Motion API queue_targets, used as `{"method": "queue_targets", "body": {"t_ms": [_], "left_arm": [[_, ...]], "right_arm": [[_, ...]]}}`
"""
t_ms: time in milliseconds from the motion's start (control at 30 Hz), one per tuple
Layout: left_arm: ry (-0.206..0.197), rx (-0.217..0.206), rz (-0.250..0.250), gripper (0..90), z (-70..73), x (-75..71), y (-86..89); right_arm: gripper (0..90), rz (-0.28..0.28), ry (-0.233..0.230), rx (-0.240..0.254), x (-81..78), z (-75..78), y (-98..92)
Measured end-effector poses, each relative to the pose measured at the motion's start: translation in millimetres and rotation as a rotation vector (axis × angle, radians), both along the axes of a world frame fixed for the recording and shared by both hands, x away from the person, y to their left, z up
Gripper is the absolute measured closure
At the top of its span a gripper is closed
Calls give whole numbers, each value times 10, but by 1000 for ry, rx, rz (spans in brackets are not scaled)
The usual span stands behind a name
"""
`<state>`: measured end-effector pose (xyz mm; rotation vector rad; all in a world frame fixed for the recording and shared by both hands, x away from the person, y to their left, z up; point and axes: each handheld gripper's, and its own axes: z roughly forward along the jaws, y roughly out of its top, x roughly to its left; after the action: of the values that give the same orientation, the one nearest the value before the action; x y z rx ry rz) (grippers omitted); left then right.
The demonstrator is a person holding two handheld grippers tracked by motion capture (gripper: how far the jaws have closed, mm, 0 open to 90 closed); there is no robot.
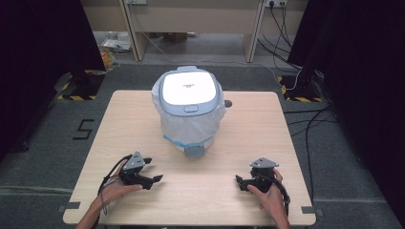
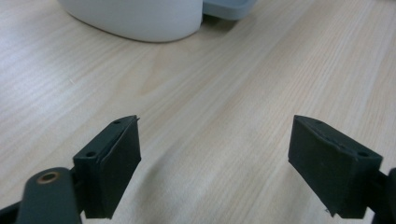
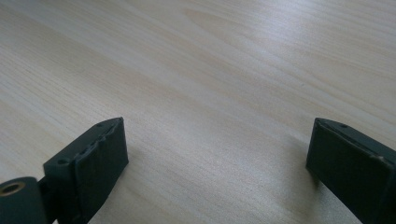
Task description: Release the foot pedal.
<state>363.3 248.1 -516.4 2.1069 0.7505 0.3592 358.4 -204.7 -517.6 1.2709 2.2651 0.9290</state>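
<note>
A white lidded bin lined with a translucent plastic bag stands upright at the middle back of the wooden table; its grey foot pedal faces me. My left gripper sits low over the table at the front left, jaws wide apart with nothing between them. In the left gripper view the bin's white base and the pedal lie ahead at the top, beyond the open left gripper. My right gripper rests at the front right, open over bare wood, as the right gripper view confirms.
Beyond the table's far edge are desk legs, cables and black stands with yellow-black striped bases. Dark curtains hang at both sides. A small dark knob shows by the bin's right side.
</note>
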Motion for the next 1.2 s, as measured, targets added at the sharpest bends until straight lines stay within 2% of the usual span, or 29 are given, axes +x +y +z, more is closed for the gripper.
{"method": "queue_targets", "body": {"t_ms": [300,433,600,700,900,1200], "left_arm": [[22,16,-2,151,-49,-84,74],[35,39,-3,151,-67,-117,116],[48,40,13,152,-77,-150,179],[52,62,12,149,-80,-178,203],[54,57,37,149,-86,-272,299],[55,52,60,152,-88,-310,336]], "right_arm": [[56,0,0,0,0,0,0],[56,0,0,0,0,0,0],[55,0,0,0,0,0,0],[55,0,0,0,0,0,0],[55,0,0,0,0,0,0],[55,-1,1,0,-2,0,1]]}}
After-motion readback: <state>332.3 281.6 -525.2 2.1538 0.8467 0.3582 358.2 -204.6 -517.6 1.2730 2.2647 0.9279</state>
